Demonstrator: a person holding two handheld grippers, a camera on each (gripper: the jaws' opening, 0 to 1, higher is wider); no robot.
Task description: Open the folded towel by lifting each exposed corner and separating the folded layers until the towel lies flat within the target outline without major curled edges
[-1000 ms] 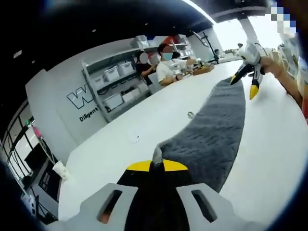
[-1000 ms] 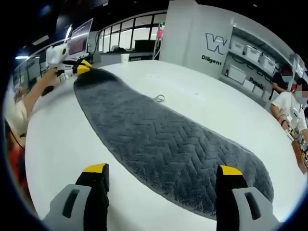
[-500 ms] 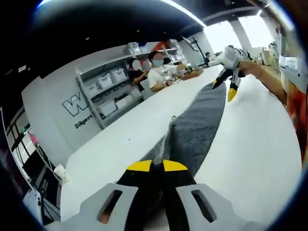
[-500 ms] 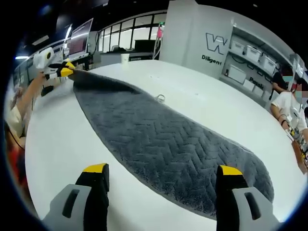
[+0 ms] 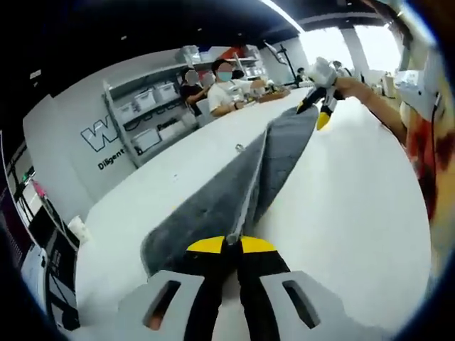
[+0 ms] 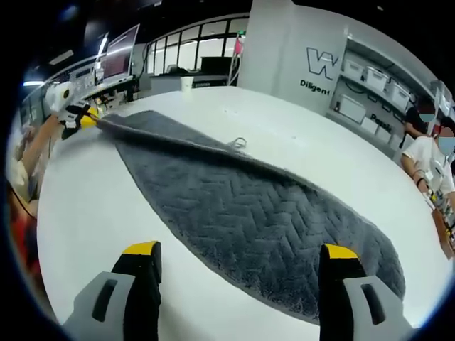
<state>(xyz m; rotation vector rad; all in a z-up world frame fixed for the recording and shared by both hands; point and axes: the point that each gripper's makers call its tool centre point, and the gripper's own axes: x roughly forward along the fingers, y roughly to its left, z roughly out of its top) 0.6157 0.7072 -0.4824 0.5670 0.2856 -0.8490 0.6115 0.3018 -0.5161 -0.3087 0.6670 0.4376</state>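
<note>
White table spreads under both grippers. Grey towel lies on it ahead of the right gripper, whose jaws stand spread apart and hold nothing. At the towel's far end the left gripper is clamped on its upper layer, lifting that edge off the lower layer.

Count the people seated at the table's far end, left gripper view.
2: one in a white top at the table edge, one in dark just behind. Others may be hidden.
</note>
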